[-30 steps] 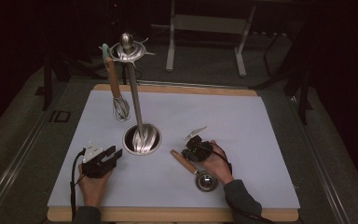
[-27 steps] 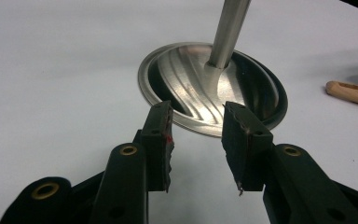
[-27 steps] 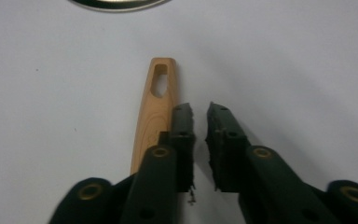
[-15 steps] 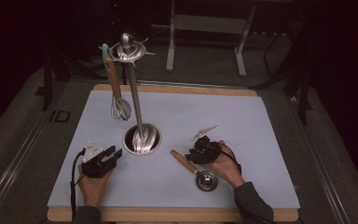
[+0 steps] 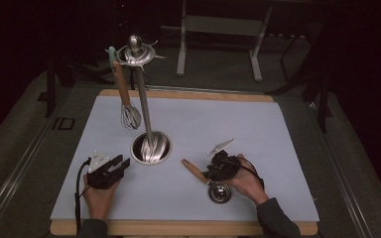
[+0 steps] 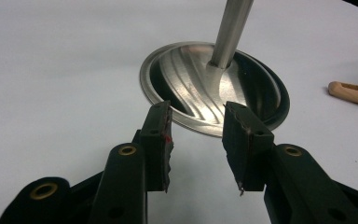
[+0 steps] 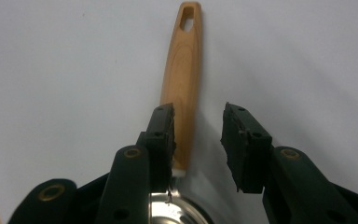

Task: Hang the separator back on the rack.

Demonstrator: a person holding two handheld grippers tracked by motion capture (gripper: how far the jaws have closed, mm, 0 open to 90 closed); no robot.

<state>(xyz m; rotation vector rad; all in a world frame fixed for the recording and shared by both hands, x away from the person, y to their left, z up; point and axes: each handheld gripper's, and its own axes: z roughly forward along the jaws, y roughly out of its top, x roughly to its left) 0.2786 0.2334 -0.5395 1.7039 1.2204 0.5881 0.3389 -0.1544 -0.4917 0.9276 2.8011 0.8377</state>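
The right claw [image 7: 196,135] hangs wide over the ladle's wooden handle [image 7: 182,88] (off-centre, hugging one jaw). Closing so, it might skid aside. The left claw [image 6: 196,140] rests open.

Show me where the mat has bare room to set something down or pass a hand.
Free: the far right of the mat, beyond the right gripper, and the left strip between the whisk and the left gripper. Crowded: the near middle, where the stand base, the ladle and both grippers sit close together.
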